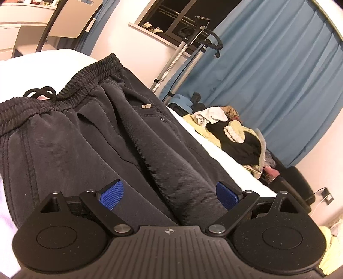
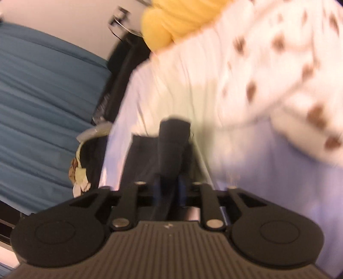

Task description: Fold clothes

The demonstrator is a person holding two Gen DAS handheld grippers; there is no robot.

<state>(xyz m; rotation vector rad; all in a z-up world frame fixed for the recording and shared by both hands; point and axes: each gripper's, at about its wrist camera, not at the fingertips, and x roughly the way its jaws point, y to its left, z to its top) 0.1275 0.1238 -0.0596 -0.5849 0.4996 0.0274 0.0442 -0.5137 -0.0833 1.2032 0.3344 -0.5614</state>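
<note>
Left wrist view, left to right. White bed sheet along the left edge and upper left. On it, dark grey trousers spread out, elastic waistband at upper left with black drawstring looped just above it. Small tag and rivet on the pocket area, centre frame. Left gripper low in frame, jaws spread wide, blue pads well apart. A raised fold of trouser fabric running down the middle between the two pads, touching neither as far as visible; more fabric lying under the left pad. Nothing clamped. Right of the trousers: strip of sheet, then a mixed pile of clothes, yellow, black and white, mid right. Behind it blue curtain filling upper right; metal stand and dark window at upper centre.

Right wrist view, blurred by motion. Blue curtain on the left half. Centre: right gripper with fingers drawn close together, pinched on a dark strip of the trousers; fabric sticking up and forward out of the jaws, ending centre frame. Behind it white sheet. Yellow cloth at top centre. White fabric with brown spots across the upper right.
</note>
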